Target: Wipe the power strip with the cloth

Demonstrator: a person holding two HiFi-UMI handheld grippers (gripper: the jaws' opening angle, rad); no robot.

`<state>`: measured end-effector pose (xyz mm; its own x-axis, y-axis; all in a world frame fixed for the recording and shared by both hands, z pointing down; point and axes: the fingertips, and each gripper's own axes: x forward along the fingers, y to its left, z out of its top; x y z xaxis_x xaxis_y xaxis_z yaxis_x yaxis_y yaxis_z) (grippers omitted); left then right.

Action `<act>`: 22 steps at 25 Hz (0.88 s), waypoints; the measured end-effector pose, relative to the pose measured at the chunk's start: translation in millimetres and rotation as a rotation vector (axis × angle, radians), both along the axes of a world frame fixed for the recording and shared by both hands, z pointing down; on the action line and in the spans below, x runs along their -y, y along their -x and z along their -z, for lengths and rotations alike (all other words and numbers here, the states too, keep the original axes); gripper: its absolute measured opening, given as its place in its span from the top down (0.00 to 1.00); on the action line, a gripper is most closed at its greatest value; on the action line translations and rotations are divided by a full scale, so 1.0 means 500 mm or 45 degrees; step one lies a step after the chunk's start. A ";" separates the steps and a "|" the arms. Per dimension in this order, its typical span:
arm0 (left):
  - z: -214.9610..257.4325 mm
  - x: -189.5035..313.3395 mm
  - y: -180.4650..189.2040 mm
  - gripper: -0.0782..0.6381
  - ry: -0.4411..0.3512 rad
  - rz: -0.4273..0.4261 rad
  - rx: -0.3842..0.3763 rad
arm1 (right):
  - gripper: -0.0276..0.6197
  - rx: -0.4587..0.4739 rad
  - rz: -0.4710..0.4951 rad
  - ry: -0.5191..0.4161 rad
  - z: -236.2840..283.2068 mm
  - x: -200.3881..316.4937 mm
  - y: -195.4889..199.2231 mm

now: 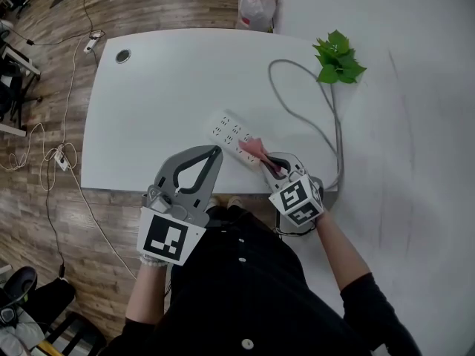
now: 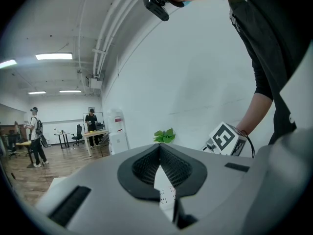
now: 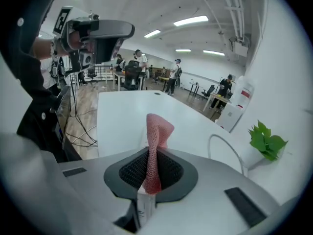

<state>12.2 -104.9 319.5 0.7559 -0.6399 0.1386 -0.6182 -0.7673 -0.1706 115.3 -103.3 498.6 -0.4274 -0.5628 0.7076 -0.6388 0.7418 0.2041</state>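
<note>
White table [image 1: 148,110], bare-topped, with a round grommet hole [image 1: 122,55] near its far left corner. It stands against a white wall [image 1: 415,87] on wood plank floor [image 1: 44,221] strewn with loose wires. The gripper views show a long open office: ceiling strip lights, desks, chairs, people standing far off. Power strip [image 1: 231,133] lies flat on the table's near half. Its long axis runs on a diagonal, the far end angled off ahead and to the left of the right jaws and the near end running in beneath them. Socket face is up. Left gripper [image 1: 217,153]: jaws together at the tips, nothing held, tip just beside the strip's near-left long edge. Its own view shows the strip's white socketed face through the gap behind the shut tips. Right gripper [image 1: 269,163]: jaws clamped on the pink mesh cloth [image 1: 254,148]. The cloth sticks out ahead of the jaws as a folded tuft and lies on the strip's near end. Grey cable [image 1: 338,132] loops wide ahead and to the right of the right jaws. Green leafy sprig [image 1: 338,59] sits beyond that loop, by the wall.
</note>
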 end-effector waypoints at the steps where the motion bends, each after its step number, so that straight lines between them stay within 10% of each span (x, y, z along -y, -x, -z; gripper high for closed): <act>1: 0.002 0.002 0.000 0.87 -0.003 0.000 0.002 | 0.87 0.020 -0.015 -0.026 0.018 0.005 0.006; 22: 0.032 0.026 0.013 0.87 -0.046 0.025 0.026 | 0.87 0.314 -0.181 -0.365 0.288 0.042 0.058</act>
